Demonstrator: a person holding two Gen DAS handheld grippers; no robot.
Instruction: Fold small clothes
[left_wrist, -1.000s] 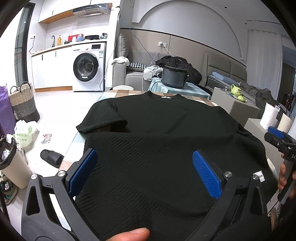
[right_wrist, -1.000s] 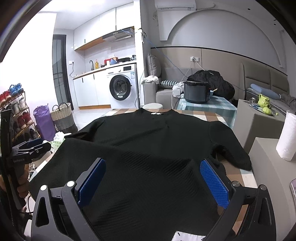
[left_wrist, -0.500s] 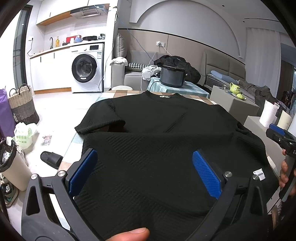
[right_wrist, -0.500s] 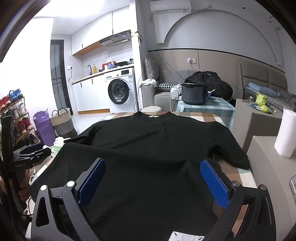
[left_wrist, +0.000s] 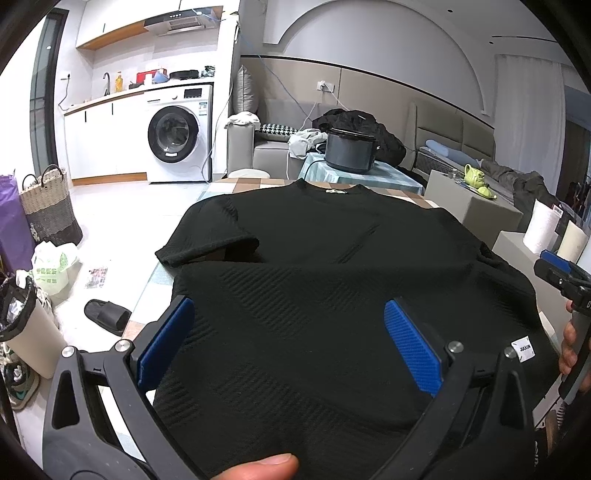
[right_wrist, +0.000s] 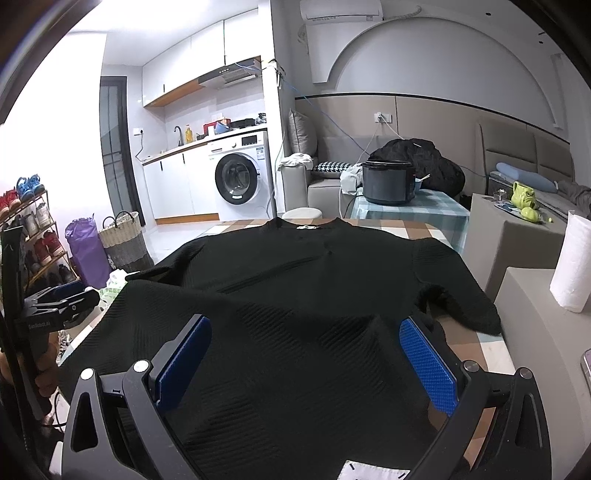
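A black ribbed T-shirt lies flat on the checked table, collar at the far end and its near half folded up over the body. A white label shows at the fold's right corner. My left gripper hovers open over the folded left part, blue pads wide apart; a thumb shows at the bottom edge. My right gripper is open over the shirt on the right, where a low ridge of cloth rises between its pads. Each gripper appears in the other's view: right, left.
Beyond the table stand a dark cooker on a small checked table and a grey sofa. A paper towel roll stands on a grey block at the right. On the floor to the left are a woven basket, a slipper and a bin.
Almost nothing moves. The right wrist view shifts slightly and a small ridge of cloth has formed between its pads. Both grippers stay open over the shirt.
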